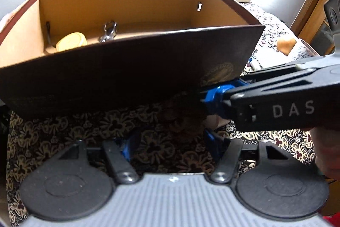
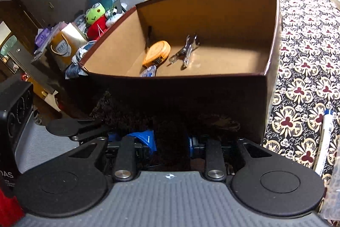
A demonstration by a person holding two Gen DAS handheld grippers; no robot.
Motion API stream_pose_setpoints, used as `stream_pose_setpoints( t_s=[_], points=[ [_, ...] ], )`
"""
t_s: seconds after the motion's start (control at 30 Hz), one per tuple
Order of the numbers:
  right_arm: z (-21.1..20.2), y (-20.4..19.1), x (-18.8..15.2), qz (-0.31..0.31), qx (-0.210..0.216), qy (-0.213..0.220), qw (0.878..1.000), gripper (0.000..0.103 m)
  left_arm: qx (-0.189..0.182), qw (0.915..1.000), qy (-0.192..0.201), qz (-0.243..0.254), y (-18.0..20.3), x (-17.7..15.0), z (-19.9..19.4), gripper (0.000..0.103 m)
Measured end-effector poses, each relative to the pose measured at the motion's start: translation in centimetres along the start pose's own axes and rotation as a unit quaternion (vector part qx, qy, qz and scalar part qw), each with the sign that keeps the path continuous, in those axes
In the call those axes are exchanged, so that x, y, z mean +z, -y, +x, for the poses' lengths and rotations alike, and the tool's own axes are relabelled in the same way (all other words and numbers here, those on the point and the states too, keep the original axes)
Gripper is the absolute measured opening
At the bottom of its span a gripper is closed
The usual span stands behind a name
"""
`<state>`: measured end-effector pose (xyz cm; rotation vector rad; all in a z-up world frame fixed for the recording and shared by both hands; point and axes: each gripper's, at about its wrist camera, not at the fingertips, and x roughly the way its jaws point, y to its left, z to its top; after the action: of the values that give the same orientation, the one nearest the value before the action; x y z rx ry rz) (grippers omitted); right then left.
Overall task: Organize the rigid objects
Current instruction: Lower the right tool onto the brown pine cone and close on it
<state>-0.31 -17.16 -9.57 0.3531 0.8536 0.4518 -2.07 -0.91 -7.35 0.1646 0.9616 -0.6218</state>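
- While my left gripper (image 1: 167,142) and right gripper (image 2: 171,142) hover low before the brown box (image 2: 191,95), both sets of jaws stand apart, holding nothing.
- Inside the box lie a round yellow tape measure (image 2: 157,52) and, just beside it, a metal clip (image 2: 187,50).
- A white pen (image 2: 324,137) rests on the patterned cloth (image 2: 297,78), right of the box.

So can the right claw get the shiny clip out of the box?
Probably not from here. The right claw sits low against the box's dark front wall, which blocks a straight path. The metal clip lies uncovered inside, so lifting over the open top should work.
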Motion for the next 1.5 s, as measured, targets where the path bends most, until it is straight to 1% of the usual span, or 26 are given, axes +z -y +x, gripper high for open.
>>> stream_pose_setpoints(
  t_s=[0.07, 0.2, 0.3, 0.33, 0.4, 0.6, 0.63, 0.77, 0.93, 1.0, 1.07, 1.13, 1.23, 1.3, 1.37, 1.4, 1.5],
  points=[
    [0.1, 0.0, 0.0, 0.007, 0.002, -0.001, 1.000, 0.012, -0.003, 1.0000, 0.000, -0.002, -0.3, 0.0, 0.1, 0.065],
    [0.3, 0.3, 0.2, 0.048, 0.042, -0.012, 0.998, 0.012, -0.007, 1.0000, 0.001, -0.002, -0.6, -0.2, -0.1, 0.065],
    [0.5, -0.3, 0.2, 0.055, 0.056, -0.014, 0.997, 0.012, -0.003, 1.0000, 0.000, -0.005, -0.8, -0.4, -0.1, 0.064],
    [0.6, -0.3, 0.2, 0.059, 0.063, -0.015, 0.996, 0.012, -0.003, 1.0000, -0.002, -0.007, -1.0, -0.4, 0.0, 0.061],
    [0.7, -0.4, 0.1, 0.066, 0.074, -0.021, 0.995, 0.012, -0.006, 0.9999, -0.005, -0.012, -1.2, -0.4, 0.2, 0.057],
    [0.3, -0.1, 0.0, 0.080, 0.092, -0.028, 0.992, 0.012, -0.003, 0.9998, -0.001, -0.017, -1.2, -0.1, 0.4, 0.054],
    [0.1, 0.0, 0.0, 0.081, 0.091, -0.025, 0.992, 0.012, -0.003, 0.9999, -0.002, -0.017, -1.2, -0.1, 0.5, 0.050],
    [-1.1, 0.4, 0.1, 0.084, 0.080, -0.007, 0.993, 0.013, -0.007, 0.9998, -0.009, -0.019, -1.3, 0.2, 0.9, 0.046],
    [-2.1, 0.8, 0.2, 0.070, 0.043, 0.012, 0.997, 0.013, -0.002, 0.9998, -0.011, -0.014, -1.1, 0.2, 1.1, 0.046],
    [-1.7, 0.8, 0.2, 0.059, 0.026, 0.008, 0.998, 0.013, 0.000, 0.9998, -0.012, -0.013, -1.1, 0.3, 1.1, 0.047],
    [-1.2, 0.5, 0.1, 0.050, 0.018, 0.004, 0.999, 0.013, 0.005, 0.9999, -0.012, -0.010, -1.0, 0.2, 1.1, 0.049],
    [-0.7, 0.2, 0.1, 0.035, 0.011, -0.002, 0.999, 0.013, 0.011, 0.9998, -0.012, -0.007, -0.9, 0.3, 1.2, 0.053],
    [0.4, -0.8, 0.1, 0.001, -0.024, -0.013, 1.000, 0.013, 0.015, 0.9997, -0.017, -0.006, -0.8, 0.6, 1.5, 0.053],
    [0.8, -1.1, 0.0, -0.008, -0.026, -0.011, 1.000, 0.013, 0.019, 0.9996, -0.020, -0.004, -0.8, 0.8, 1.6, 0.054],
    [1.3, -1.0, -0.1, -0.003, -0.027, -0.018, 0.999, 0.013, 0.025, 0.9994, -0.024, -0.004, -0.7, 1.1, 1.9, 0.054],
    [1.4, -1.0, -0.1, -0.002, -0.026, -0.014, 1.000, 0.013, 0.026, 0.9993, -0.026, -0.004, -0.7, 1.3, 2.1, 0.054],
    [1.4, -0.9, 0.1, -0.001, -0.025, -0.014, 1.000, 0.013, 0.024, 0.9990, -0.037, -0.012, -0.9, 1.9, 2.4, 0.054]
  ],
)
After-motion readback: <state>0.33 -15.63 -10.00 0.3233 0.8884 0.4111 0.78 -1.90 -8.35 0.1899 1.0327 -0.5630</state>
